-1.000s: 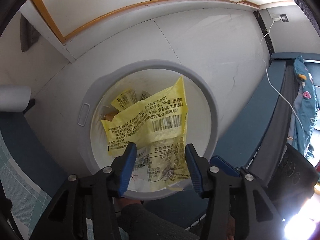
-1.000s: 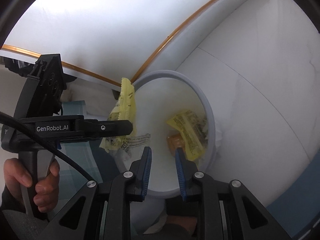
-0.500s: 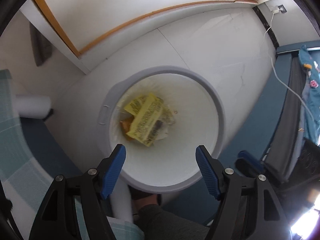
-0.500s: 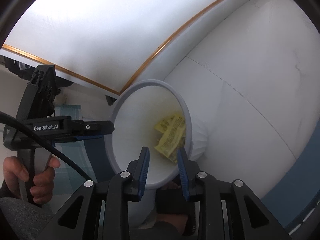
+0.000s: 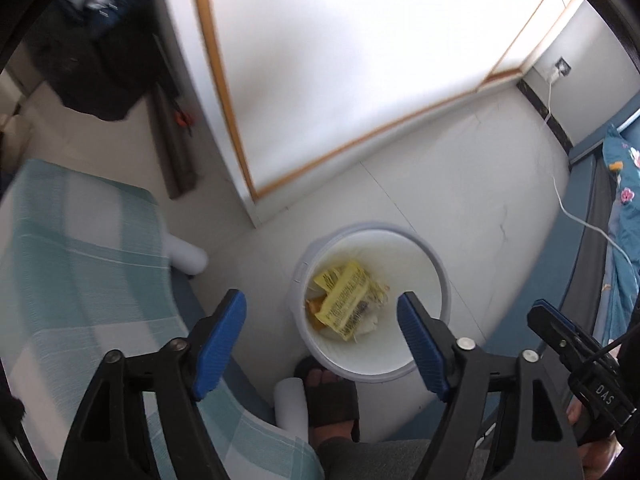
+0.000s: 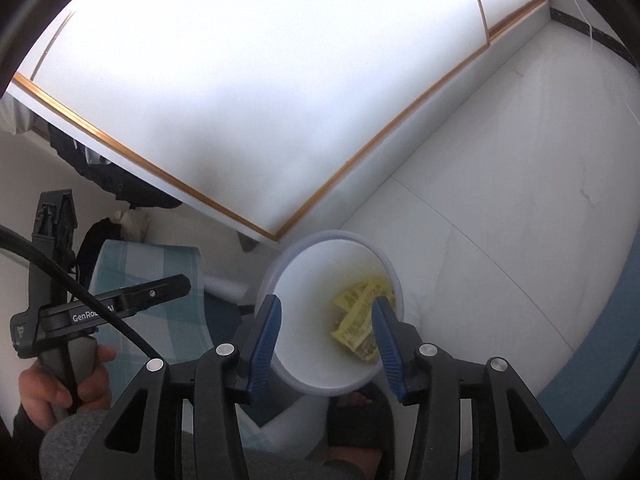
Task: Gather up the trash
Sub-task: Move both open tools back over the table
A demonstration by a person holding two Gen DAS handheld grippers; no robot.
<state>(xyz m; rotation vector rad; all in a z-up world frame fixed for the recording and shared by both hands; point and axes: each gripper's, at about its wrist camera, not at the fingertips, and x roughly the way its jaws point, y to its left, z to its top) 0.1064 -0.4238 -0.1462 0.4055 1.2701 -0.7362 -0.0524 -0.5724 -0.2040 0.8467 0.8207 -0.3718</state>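
Note:
A white round trash bin [image 5: 434, 264] stands on the white floor, and also shows in the right wrist view [image 6: 308, 280]. Yellow printed wrappers [image 5: 346, 304] lie at its bottom with an orange piece beside them; the wrappers also show in the right wrist view [image 6: 358, 316]. My left gripper [image 5: 322, 334] is wide open and empty, well above the bin. My right gripper [image 6: 326, 334] is open and empty, also above the bin. The left gripper's body shows in the right wrist view [image 6: 104, 306], held in a hand.
A teal checked cloth [image 5: 76, 280] covers a surface at the left with white rolls [image 5: 188, 258] by it. A foot in a black sandal [image 5: 330, 394] stands next to the bin. A blue bed [image 5: 616, 240] and white cable [image 5: 576, 212] lie right.
The left gripper opened and dropped the yellow wrapper into the bin. Both grippers have since lifted up and away from the bin. The right gripper opened wider.

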